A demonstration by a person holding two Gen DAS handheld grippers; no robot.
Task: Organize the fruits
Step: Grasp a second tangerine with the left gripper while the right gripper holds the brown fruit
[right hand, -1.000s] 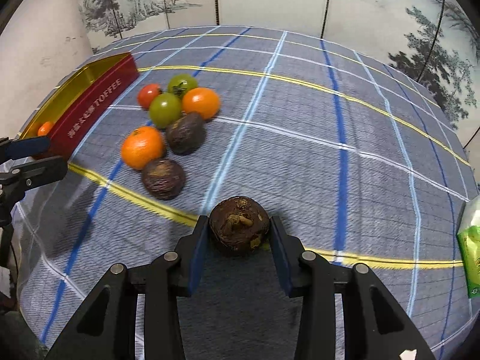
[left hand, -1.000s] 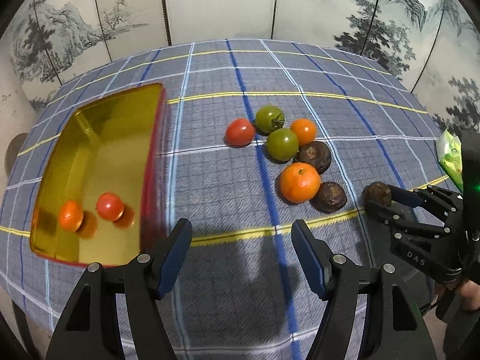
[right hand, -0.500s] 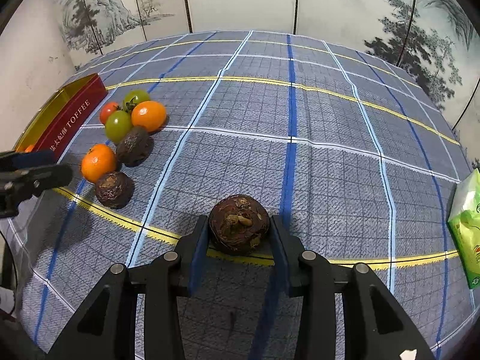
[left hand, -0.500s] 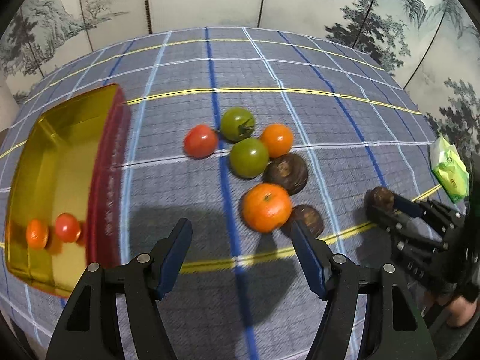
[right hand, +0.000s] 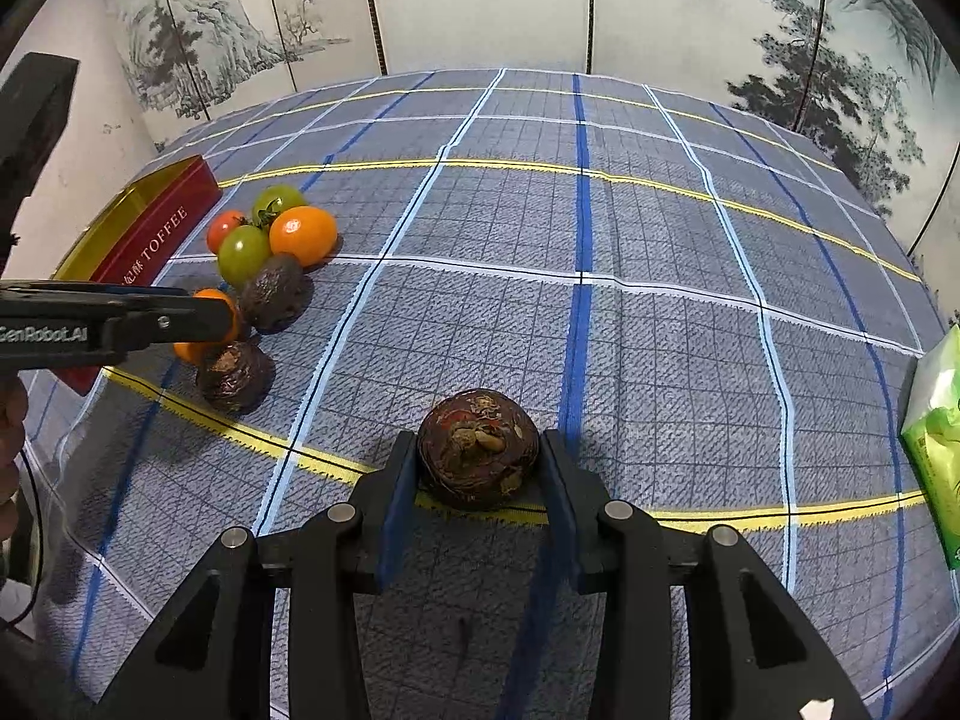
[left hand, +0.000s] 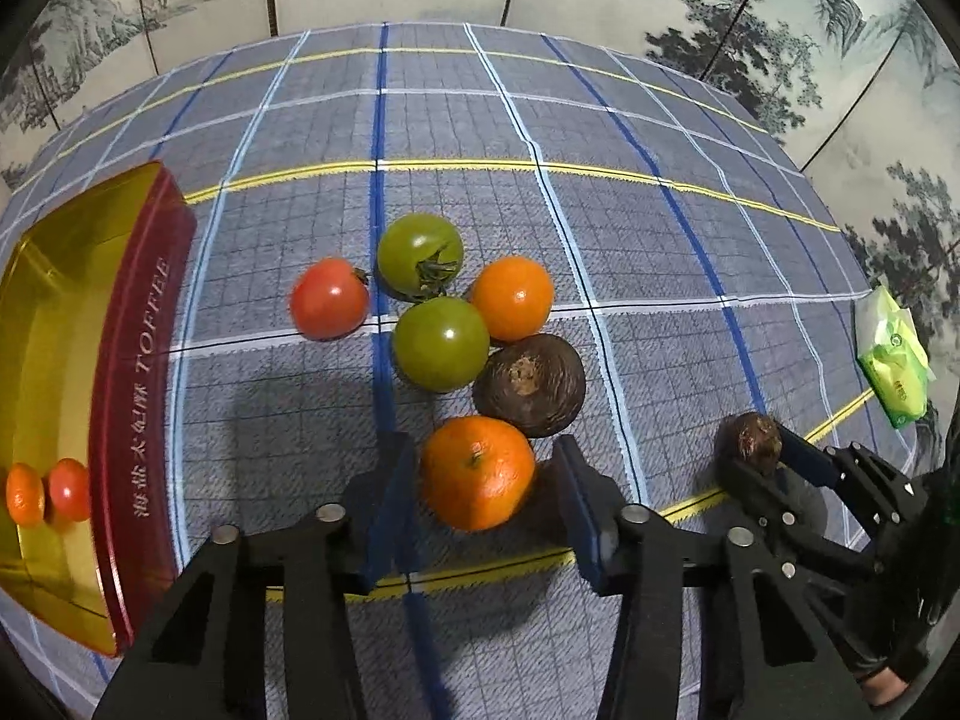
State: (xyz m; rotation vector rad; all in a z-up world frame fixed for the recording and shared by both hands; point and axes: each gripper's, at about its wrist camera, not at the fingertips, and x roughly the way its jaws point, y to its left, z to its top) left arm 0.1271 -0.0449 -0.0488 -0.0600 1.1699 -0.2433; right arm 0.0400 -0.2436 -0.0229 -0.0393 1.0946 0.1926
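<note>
Fruits are sitting clustered at the frame's centre: a glossy round mandarin (left hand: 478, 471) is lying between your left gripper (left hand: 483, 507) as its jaws are closing, pads not visibly pressing yet. Your right gripper (right hand: 478, 495) is clamping a rough, dark brown ball-shaped fruit (right hand: 478, 457). Smooth green tomatoes (left hand: 441, 342) are resting just above. A shiny gold tin (left hand: 144, 360) is standing at the left on the woven plaid tablecloth (left hand: 600, 228), with painted screens (left hand: 780, 30) behind.
</note>
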